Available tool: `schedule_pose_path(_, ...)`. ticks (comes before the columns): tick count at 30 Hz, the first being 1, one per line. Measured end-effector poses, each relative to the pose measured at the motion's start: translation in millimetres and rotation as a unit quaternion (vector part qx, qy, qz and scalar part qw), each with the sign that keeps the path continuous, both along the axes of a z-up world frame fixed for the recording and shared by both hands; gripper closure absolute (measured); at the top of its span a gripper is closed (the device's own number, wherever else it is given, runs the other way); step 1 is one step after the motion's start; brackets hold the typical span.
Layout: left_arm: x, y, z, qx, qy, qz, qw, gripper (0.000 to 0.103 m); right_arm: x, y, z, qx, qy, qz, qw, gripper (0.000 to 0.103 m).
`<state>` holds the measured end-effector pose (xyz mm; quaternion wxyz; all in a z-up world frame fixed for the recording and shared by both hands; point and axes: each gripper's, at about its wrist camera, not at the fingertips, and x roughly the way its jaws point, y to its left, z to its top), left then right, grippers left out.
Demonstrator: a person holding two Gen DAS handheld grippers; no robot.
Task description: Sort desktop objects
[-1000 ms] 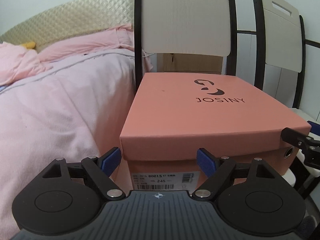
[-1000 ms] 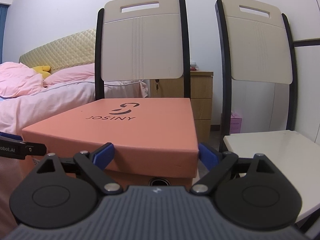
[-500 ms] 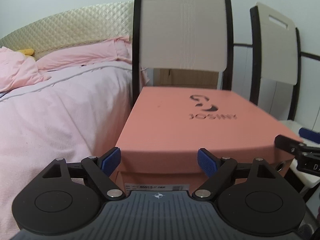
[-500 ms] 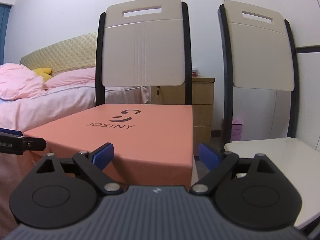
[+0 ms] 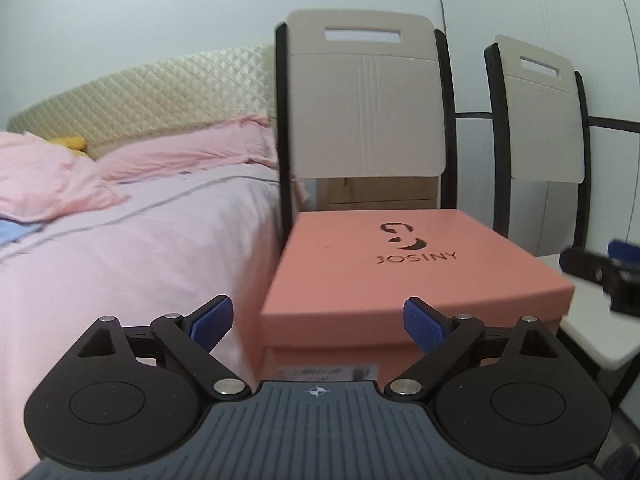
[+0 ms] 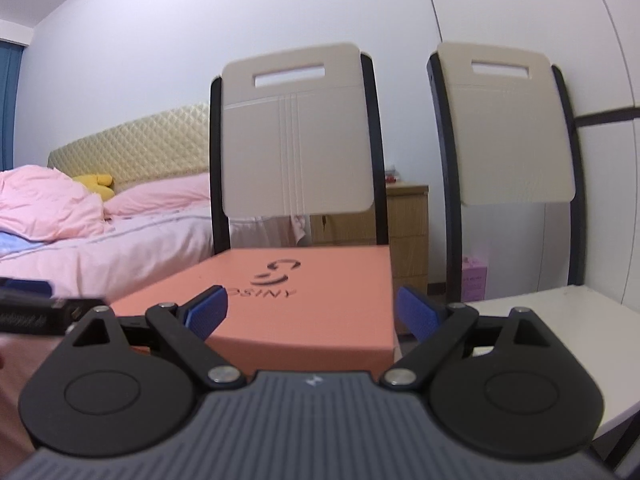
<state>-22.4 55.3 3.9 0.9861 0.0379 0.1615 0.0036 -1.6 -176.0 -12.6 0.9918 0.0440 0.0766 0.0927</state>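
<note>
The salmon-pink shoebox (image 5: 400, 272) printed JOSINY sat on the seat of the near chair (image 5: 362, 108), close against the pink-covered bed (image 5: 132, 248), with its lid on. In the left wrist view the box looked smaller and lower than a second before, and the chair's whole backrest with its handle slot had come into sight above it; the picture was slightly blurred. The left gripper (image 5: 318, 322) had just been opening its jaws, and the blue pads (image 5: 422, 322) stood wider apart than a second earlier, clear of the box and gripping nothing. The label on the box's front end, readable before, was mostly hidden behind the gripper body.

The right gripper (image 6: 310, 314) also stood wide apart and empty, its pads framing the box's near right corner without touching it. From its camera the lid's top (image 6: 304, 292) appeared flatter and lower, and the box's dark side hole was no longer visible. The second chair (image 6: 508, 132) stood to the right, its white seat (image 6: 560, 320) bare.
</note>
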Motion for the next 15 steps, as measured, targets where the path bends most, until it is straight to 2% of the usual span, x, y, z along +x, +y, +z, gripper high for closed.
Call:
schedule_pose_path(3,-22,-3,-1,-0.006,-0.009,0.001,0.9999,0.0,-12,0,6,-0.002,-0.009,0.001,1.0,0.01)
schedule_pose_path(8,-25,-11,-5,-0.019,-0.039,-0.019,0.9989,0.0,-28,4,11,-0.003,-0.025,0.002,1.0,0.008)
schedule_pose_path(12,-17,-3,-8,-0.04,-0.021,0.017,0.9988,0.0,-37,9,11,-0.003,-0.03,0.004,1.0,0.001)
schedule_pose_path(15,-17,0,-8,-0.043,-0.027,0.032,0.9982,0.0,-39,15,11,-0.006,-0.032,0.016,0.999,0.0)
